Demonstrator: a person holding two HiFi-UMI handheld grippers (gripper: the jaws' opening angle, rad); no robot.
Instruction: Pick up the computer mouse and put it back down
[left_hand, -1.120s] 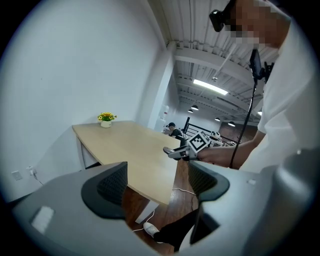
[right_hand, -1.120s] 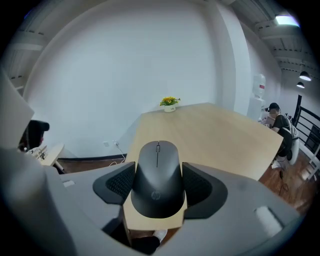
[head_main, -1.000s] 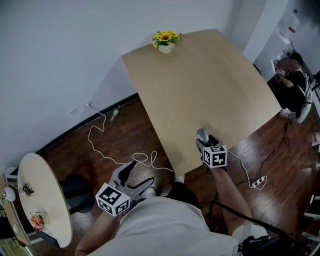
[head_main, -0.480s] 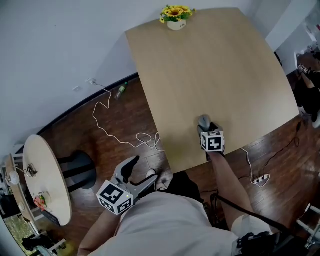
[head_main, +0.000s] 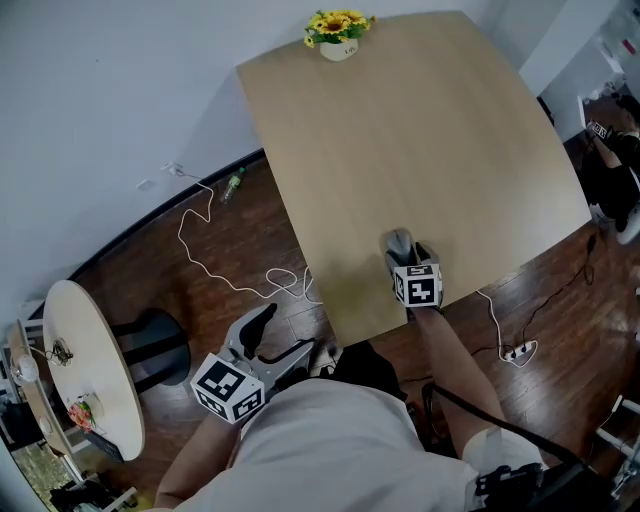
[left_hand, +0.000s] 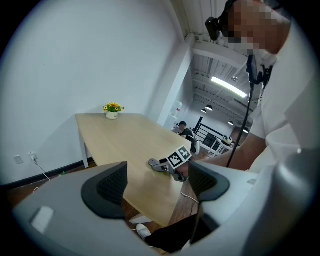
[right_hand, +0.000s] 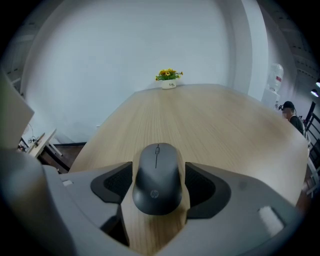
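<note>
**Mouse (right_hand: 157, 175) lies between my opening right jaws**

At 9 o'clock in the head view stands a small round table (head_main: 95, 375). A white cable (head_main: 205, 255) loops over the dark wood floor (head_main: 250, 230) beside it. My left gripper (head_main: 280, 335) hangs over that floor, at about 8 o'clock from the mouse and well apart from it. Its jaws stand wide apart and grip nothing. Through the gap I look across at the near corner of the big table.

That light wooden table (head_main: 420, 130) fills the middle, with a pot of yellow flowers (head_main: 337, 28) at its 12 o'clock end. The mouse lies flat on the wood near the 6 o'clock edge, its wheel end pointing to 12 o'clock, towards the flowers. My right gripper (head_main: 404, 258) points down at it from 6 o'clock. Its jaws are opening, with one pad at the mouse's 9 o'clock flank and the other at 3 o'clock. A sliver of bare wood shows between the mouse and the 3 o'clock pad. On the 9 o'clock side I cannot tell whether the pad touches or sits just beside. The front end of the mouse reaches past the pad tips.

At 4 o'clock from the mouse a power strip (head_main: 515, 351) lies on the floor.
</note>
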